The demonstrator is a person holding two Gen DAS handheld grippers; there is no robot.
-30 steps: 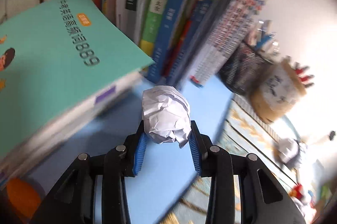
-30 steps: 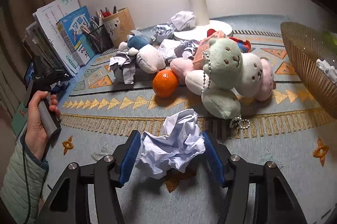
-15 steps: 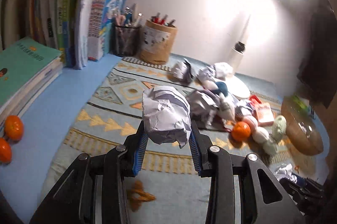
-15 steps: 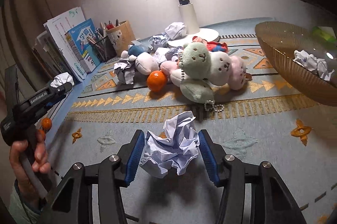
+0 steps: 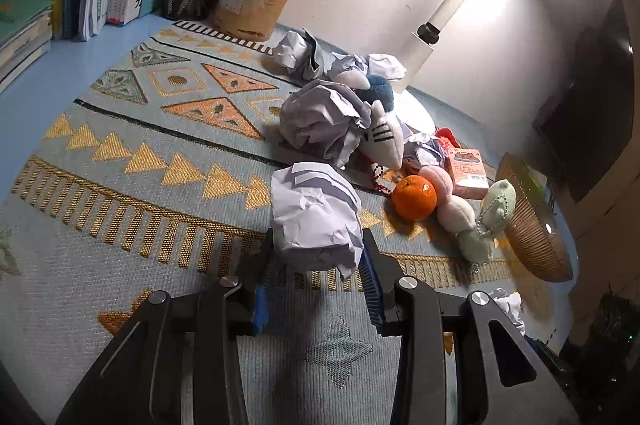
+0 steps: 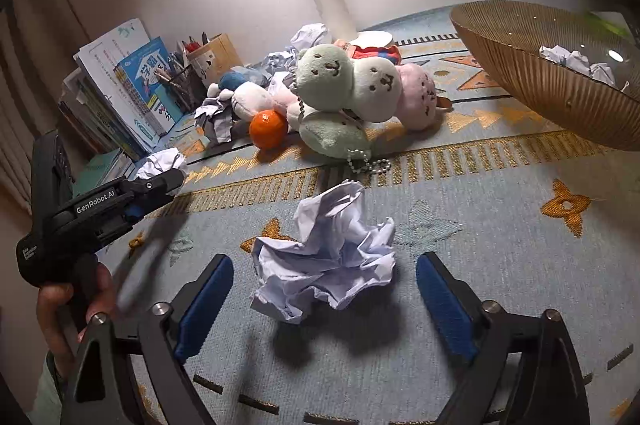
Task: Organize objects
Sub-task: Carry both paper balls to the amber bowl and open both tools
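My left gripper (image 5: pixel 316 279) is clamped on a crumpled paper ball (image 5: pixel 316 215), and I hold it above the patterned mat (image 5: pixel 120 153). My right gripper (image 6: pixel 324 299) has its fingers wide apart, and a looser paper wad (image 6: pixel 326 261) lies on the mat between them, touching neither blue pad. I judge that the papers should go into the ribbed brown bowl (image 6: pixel 536 81) at the far right, where some crumpled paper (image 6: pixel 576 61) lies already. What can go wrong: the left ball is held only by its lower part, so a quick swing may let it slip out. The right wad is loose and springy, so if I close off-centre it may squeeze out or slide on the mat. Also the bowl wall is high, and my gripper could knock the rim on the way. The plush toys (image 6: pixel 352 85) and the orange (image 6: pixel 268 129) lie just beyond. On the left gripper's side I can read "GenRobot.AI" (image 6: pixel 96 203). The book covers carry Chinese writing, too small for me to read with certainty.
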